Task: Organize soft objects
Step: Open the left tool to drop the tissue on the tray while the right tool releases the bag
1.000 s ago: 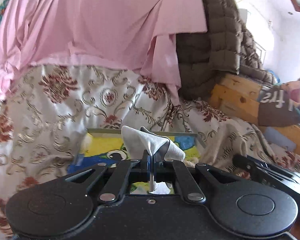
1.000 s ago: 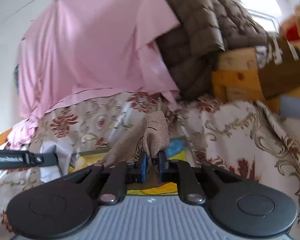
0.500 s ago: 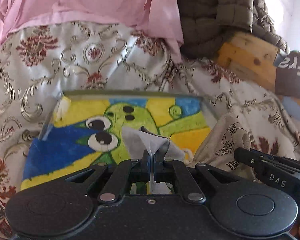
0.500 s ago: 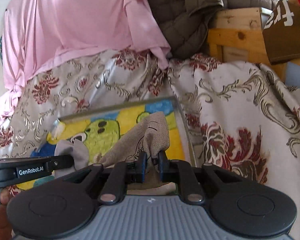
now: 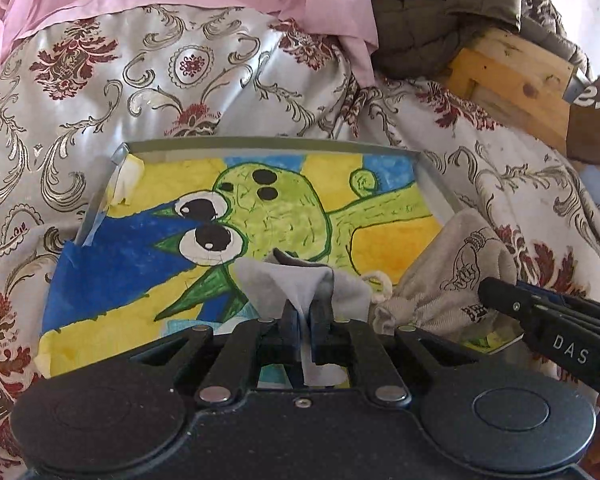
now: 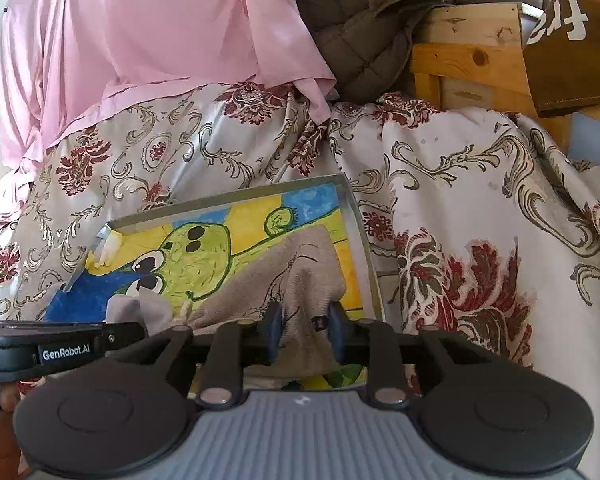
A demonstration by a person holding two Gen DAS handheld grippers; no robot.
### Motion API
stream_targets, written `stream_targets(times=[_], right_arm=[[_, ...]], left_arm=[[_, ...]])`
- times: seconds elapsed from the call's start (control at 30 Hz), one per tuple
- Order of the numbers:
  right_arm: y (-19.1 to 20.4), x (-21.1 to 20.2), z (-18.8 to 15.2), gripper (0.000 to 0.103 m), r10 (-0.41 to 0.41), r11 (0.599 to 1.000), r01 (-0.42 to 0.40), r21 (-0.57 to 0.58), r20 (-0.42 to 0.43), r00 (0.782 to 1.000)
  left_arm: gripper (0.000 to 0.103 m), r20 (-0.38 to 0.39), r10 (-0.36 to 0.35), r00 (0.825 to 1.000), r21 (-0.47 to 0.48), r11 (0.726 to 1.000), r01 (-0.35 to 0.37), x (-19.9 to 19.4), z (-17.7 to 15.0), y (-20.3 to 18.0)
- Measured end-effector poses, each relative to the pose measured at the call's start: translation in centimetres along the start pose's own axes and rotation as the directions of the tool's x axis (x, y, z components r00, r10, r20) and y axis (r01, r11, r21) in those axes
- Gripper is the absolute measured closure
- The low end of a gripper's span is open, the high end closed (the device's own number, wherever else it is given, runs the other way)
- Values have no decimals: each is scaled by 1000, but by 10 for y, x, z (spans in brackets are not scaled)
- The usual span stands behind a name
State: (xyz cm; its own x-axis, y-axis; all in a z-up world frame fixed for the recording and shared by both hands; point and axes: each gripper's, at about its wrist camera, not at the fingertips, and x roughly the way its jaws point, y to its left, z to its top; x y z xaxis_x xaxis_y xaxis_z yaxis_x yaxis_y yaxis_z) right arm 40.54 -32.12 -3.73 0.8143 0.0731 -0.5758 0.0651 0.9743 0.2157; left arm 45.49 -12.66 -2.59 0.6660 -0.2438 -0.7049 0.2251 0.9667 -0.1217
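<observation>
Up front, left gripper (image 5: 303,316) is pinching a grey cloth (image 5: 300,280) tight between closed fingers, over the near edge of a painted tray (image 5: 260,145). Right gripper (image 6: 303,330) is sitting with fingers parted around a beige sock (image 6: 300,268), which is lying on the tray's right side, touching the pads.

**Colours and patterns on the bed**

The tray (image 5: 268,145) has a grey rim around a painted picture — a green big-eyed creature on yellow and blue. A pale grey cloth (image 5: 300,284) sits low centre; the beige cloth (image 6: 284,276) carries a dark line drawing. The bedspread (image 5: 160,80) is silvery with maroon flowers — pink fabric (image 6: 140,40) fills the upper left.
</observation>
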Motion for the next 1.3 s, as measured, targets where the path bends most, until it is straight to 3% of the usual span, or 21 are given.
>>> stream_targets(times=[0.23, 0.37, 0.73, 1.07, 1.3], right_arm=[[-2, -3, 0, 59, 12, 1000, -12, 2, -5, 1000], [-5, -12, 2, 53, 25, 1000, -25, 14, 12, 1000], [-12, -76, 12, 25, 73, 997, -77, 22, 139, 988], [-8, -148, 10, 7, 97, 995, -100, -4, 297, 950], [12, -189, -8, 3, 71, 997, -54, -56, 373, 925]], left_arm=[[85, -17, 35, 999, 2, 999, -35, -2, -1, -4], [73, -7, 47, 999, -21, 999, -47, -11, 0, -3], [47, 120, 98, 988, -72, 993, -90, -77, 4, -8], [16, 317, 123, 941, -68, 992, -107, -166, -15, -23], [3, 415, 142, 899, -58, 990, -130, -218, -44, -34]])
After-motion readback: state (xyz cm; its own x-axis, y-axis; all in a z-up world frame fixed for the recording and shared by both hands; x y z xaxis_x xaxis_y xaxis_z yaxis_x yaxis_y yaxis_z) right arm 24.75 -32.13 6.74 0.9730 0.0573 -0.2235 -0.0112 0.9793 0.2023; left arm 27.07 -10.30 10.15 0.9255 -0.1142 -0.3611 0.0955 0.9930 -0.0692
